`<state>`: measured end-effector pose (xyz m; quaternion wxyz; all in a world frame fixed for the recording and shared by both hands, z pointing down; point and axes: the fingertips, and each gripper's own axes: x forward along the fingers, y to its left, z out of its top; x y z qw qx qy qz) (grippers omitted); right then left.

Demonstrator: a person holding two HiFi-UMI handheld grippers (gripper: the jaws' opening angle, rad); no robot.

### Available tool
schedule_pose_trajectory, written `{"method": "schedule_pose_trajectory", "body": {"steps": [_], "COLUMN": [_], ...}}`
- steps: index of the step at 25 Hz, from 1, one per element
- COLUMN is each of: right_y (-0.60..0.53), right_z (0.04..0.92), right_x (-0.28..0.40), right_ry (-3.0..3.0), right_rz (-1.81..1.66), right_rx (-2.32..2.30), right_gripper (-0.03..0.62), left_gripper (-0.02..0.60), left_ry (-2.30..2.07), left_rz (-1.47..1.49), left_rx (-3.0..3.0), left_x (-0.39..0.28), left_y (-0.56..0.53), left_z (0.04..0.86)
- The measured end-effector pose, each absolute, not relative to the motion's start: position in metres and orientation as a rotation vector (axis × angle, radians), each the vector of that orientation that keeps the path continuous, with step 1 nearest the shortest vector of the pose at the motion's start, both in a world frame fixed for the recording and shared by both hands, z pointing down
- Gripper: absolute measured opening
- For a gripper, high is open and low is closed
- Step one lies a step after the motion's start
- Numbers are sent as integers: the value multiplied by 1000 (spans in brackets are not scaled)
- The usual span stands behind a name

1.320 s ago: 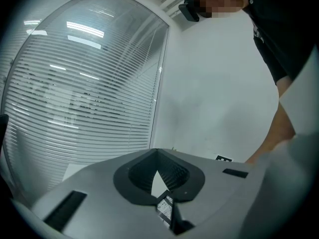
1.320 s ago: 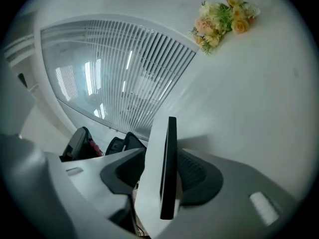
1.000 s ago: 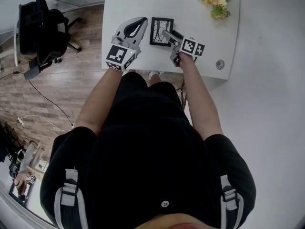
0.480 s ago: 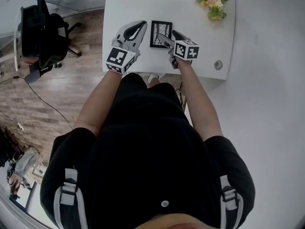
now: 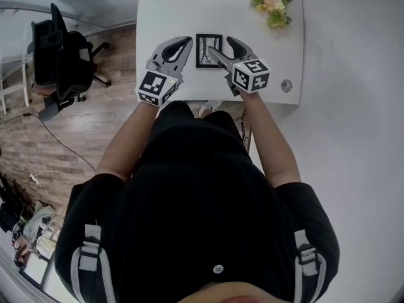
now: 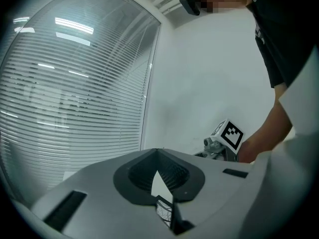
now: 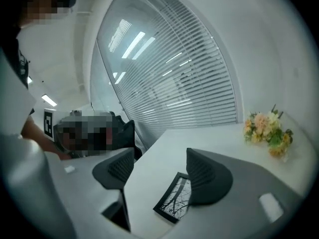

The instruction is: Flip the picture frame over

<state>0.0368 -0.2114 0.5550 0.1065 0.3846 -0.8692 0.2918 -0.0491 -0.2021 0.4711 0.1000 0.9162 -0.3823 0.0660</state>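
Head view: picture frame [image 5: 209, 50] black-edged, branch-patterned side up; left tool [image 5: 187, 40] together, right tool [image 5: 220, 45] apart, empty, just closing slightly.

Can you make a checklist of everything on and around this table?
Surface: white table.
Job's things: picture frame lying flat, picture side up.
Clutter: flowers at the far right corner; round cap near the right edge.
Grippers: left gripper shut, empty; right gripper open, jaws just closing slightly, nothing between them.
Cables: one cable on the wooden floor.
Surroundings: office chair at left; blinds beyond the table.
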Motion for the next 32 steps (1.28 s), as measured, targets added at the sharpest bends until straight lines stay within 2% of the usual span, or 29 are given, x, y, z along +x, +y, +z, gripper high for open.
{"method": "schedule_pose_trajectory", "body": {"steps": [6,13,19,27,32], "right_y": [-202,-191,-180,-172,-172], "right_z": [504,449,401,360,347], "right_x": [38,46,42,42,46], "right_ry": [-2657,-2742,-2839,-2860,-2871], "right_rz": [717,568,357,85,41], "right_rx": [1139,1204,1189,1192,1200], "right_gripper": [322,264,154,69,26], "left_gripper": [5,5,5,5,5], "left_ry": [-1084,-1026,-1002,-987,-975], "left_rz": [193,155,155,85,18], "left_rx": [2740,2793,2834,2873,2916], "left_x": [-40,-29,-22,-14,-7], "left_y": [-189,-178,-172,-178,-181], "left_z": [452,423,405,377,355]}}
